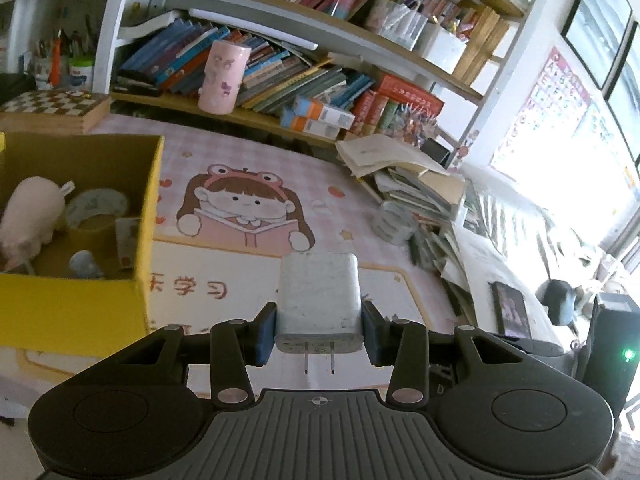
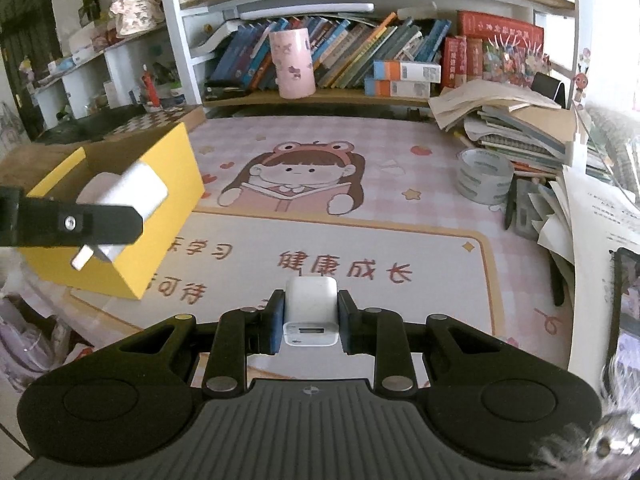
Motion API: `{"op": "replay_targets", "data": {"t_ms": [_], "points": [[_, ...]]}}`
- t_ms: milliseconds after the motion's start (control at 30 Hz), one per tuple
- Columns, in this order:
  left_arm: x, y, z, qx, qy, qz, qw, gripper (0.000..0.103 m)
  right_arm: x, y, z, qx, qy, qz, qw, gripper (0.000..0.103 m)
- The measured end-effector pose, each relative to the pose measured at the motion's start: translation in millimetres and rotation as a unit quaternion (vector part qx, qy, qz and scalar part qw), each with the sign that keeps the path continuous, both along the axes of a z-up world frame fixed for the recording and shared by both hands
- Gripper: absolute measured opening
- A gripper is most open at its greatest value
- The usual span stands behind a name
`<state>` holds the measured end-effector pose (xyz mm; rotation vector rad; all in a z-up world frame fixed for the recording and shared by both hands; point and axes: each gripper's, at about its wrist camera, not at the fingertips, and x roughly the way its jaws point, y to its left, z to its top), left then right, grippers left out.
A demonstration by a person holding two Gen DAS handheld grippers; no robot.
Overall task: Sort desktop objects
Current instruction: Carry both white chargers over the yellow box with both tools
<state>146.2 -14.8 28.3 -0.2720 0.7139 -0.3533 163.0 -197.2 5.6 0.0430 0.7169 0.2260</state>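
My left gripper (image 1: 319,330) is shut on a white plug charger (image 1: 318,300), prongs pointing back at the camera, held above the pink desk mat just right of the yellow box (image 1: 80,304). The box holds a pink plush toy (image 1: 30,220), a tape roll (image 1: 96,204) and small items. My right gripper (image 2: 308,320) is shut on a smaller white charger block (image 2: 310,310) above the mat's front. In the right wrist view the left gripper (image 2: 100,226) holds its charger (image 2: 128,192) in front of the yellow box (image 2: 160,216).
A clear tape roll (image 2: 484,176) lies on the mat (image 2: 360,240) at right, beside a messy stack of books and papers (image 2: 520,128). A pink cylinder (image 2: 294,64) stands on the bookshelf behind. A chessboard (image 1: 52,106) sits behind the box.
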Motion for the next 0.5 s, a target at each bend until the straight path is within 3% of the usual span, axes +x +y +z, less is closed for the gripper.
{"op": "replay_targets", "data": {"t_ms": [133,500], "points": [[-18.6,19.6,1.2,0.008,-0.019,0.006,0.9998,0.042,-15.6,20.2,3.3,-0.002,0.001,0.003,1.0,0.024],[-68.1,73.6,-15.3,0.001,0.004,0.027,0.9996,0.042,-60.2,84.4,7.4,-0.001,0.003,0.025,1.0,0.024]]}}
